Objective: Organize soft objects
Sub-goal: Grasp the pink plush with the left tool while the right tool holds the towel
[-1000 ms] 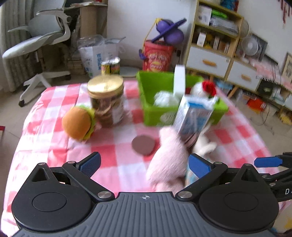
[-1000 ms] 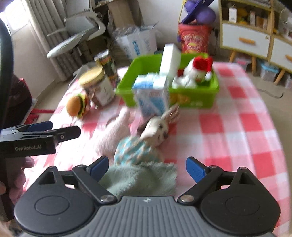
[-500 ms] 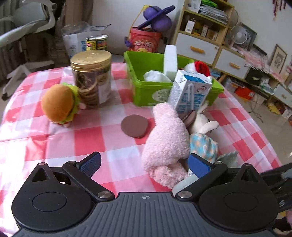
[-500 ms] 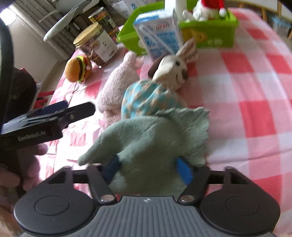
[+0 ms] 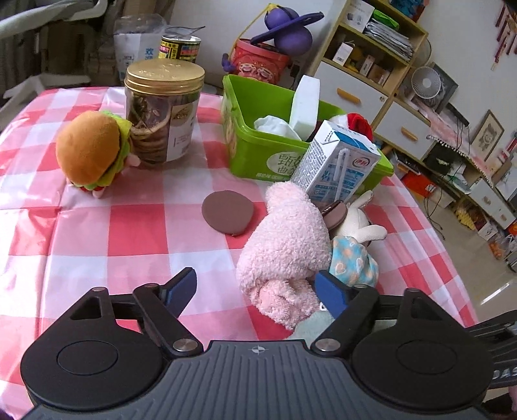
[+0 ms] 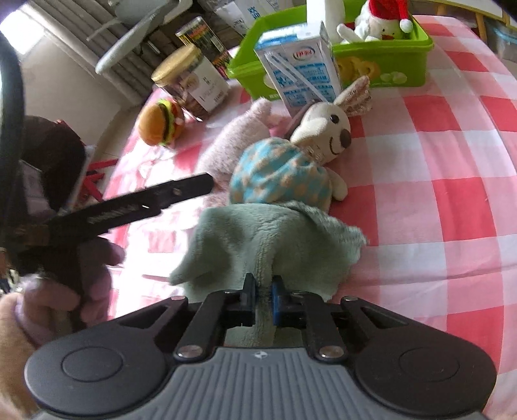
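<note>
My right gripper (image 6: 264, 299) is shut on a pale green fleece cloth (image 6: 268, 232) at the near table edge. Behind it lies a rabbit plush in a blue dress (image 6: 284, 171), also in the left wrist view (image 5: 353, 258). A pink fluffy plush (image 5: 287, 255) lies beside it, between my open left gripper's (image 5: 257, 290) fingers, its near end close to the right finger. A burger plush (image 5: 92, 153) stands at the left. A green bin (image 5: 258, 152) holds a Santa plush (image 6: 381, 19), a white sponge and tissue.
A milk carton (image 5: 336, 164) stands in front of the bin. A gold-lidded cookie jar (image 5: 163, 110) is beside the burger. A brown disc (image 5: 227, 211) lies mid-table on the pink checked cloth (image 5: 129, 232). The table edge drops off at right.
My right gripper closed on the green cloth, bunching it up. My left gripper moved forward and lower, so the pink plush now sits between its fingers.
</note>
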A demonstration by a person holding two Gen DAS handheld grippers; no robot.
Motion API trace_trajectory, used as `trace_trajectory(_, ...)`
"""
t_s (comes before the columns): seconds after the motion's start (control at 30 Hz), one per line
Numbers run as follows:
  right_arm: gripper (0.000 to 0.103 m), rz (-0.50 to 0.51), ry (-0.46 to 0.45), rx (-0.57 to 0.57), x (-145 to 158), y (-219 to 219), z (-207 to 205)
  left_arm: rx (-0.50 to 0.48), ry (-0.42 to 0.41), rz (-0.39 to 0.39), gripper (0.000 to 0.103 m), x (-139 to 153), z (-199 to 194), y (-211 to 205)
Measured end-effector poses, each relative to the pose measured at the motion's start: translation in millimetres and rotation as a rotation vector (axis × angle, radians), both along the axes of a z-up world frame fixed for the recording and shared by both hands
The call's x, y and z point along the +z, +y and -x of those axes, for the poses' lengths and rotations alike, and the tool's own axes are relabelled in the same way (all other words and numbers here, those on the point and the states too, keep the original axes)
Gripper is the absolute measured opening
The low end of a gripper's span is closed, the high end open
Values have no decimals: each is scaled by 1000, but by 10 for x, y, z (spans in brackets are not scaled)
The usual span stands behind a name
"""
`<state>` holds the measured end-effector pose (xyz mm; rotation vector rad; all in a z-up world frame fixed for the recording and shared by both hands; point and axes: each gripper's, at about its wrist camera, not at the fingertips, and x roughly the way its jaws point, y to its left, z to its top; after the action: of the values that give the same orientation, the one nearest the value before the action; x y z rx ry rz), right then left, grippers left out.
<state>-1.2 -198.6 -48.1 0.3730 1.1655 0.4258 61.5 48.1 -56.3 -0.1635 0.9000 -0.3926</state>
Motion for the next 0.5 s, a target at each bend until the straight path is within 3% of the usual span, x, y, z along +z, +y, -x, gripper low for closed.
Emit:
trace_trajectory(0.23,0,-69,-44,-49,258,-194,37,-5,0,48,70,-5,-21,-31)
trace_trajectory(0.5,0,-80,-112,-216,484,-657,19,12,28,97,69,-70,-92,-110)
